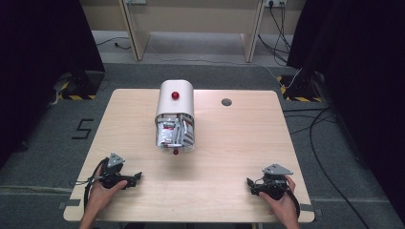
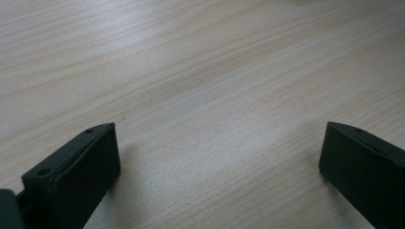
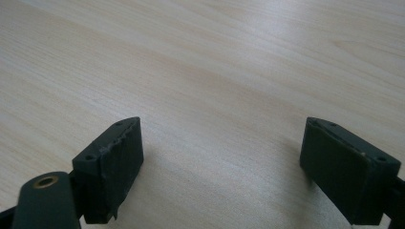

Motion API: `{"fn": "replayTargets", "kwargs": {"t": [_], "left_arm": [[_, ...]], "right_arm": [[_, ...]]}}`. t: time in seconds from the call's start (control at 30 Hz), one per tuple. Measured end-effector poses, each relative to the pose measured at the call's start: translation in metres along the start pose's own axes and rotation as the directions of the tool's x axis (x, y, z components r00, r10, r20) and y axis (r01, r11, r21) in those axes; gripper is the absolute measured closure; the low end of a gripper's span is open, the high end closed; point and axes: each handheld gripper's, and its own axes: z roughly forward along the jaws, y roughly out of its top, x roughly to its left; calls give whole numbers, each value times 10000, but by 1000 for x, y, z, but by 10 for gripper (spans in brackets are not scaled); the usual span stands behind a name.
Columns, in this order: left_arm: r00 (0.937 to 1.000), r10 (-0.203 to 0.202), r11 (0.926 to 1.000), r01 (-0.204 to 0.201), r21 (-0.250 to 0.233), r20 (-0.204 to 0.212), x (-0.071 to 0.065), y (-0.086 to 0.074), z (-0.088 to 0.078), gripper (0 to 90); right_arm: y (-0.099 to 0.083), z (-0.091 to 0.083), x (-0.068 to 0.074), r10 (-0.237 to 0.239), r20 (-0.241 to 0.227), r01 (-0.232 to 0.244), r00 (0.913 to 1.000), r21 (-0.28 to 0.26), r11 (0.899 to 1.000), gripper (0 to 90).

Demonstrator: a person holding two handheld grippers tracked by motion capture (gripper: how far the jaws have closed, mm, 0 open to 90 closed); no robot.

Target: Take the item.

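Near the table's (image 1: 229, 143) far edge in the high view, white round-topped container (image 1: 175, 114) with red knob, packets inside, left gripper (image 1: 136, 177) and right gripper (image 1: 249, 183) by the near corners, left gripper view, 2 jaws wide apart over bare wood, right gripper view, jaws likewise spread.

A black "5" (image 1: 84, 129) marks the floor.

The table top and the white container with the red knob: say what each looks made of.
Table top: pale wood or wood-look laminate with a matte finish; fine straight grain lines show in both gripper views. White container: probably smooth plastic or painted metal, with rounded corners and a soft sheen; its clear drawer front looks like plastic.
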Motion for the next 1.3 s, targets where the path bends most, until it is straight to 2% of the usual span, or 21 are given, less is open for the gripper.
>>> {"fn": "replayTargets", "kwargs": {"t": [0.47,0.67,0.87,1.17,1.3], "left_arm": [[10000,1,10000,-1,-1,6,0,0,0,0],[10000,3,10000,-3,-2,12,0,0,0,0],[10000,22,10000,-22,-12,33,0,0,0,0],[10000,34,10000,-33,-10,44,0,0,0,0],[10000,35,10000,-35,-9,44,0,0,0,0]], "right_arm": [[0,0,0,-89,-58,89,9999,15,10000,153],[0,-1,1,-121,-77,121,9999,-56,9999,187],[2,-4,3,-10,-99,6,10000,-429,9991,197],[14,-9,12,-319,-104,308,9994,-909,9954,206],[18,-9,15,-399,-144,384,9991,-958,9947,211]]}}
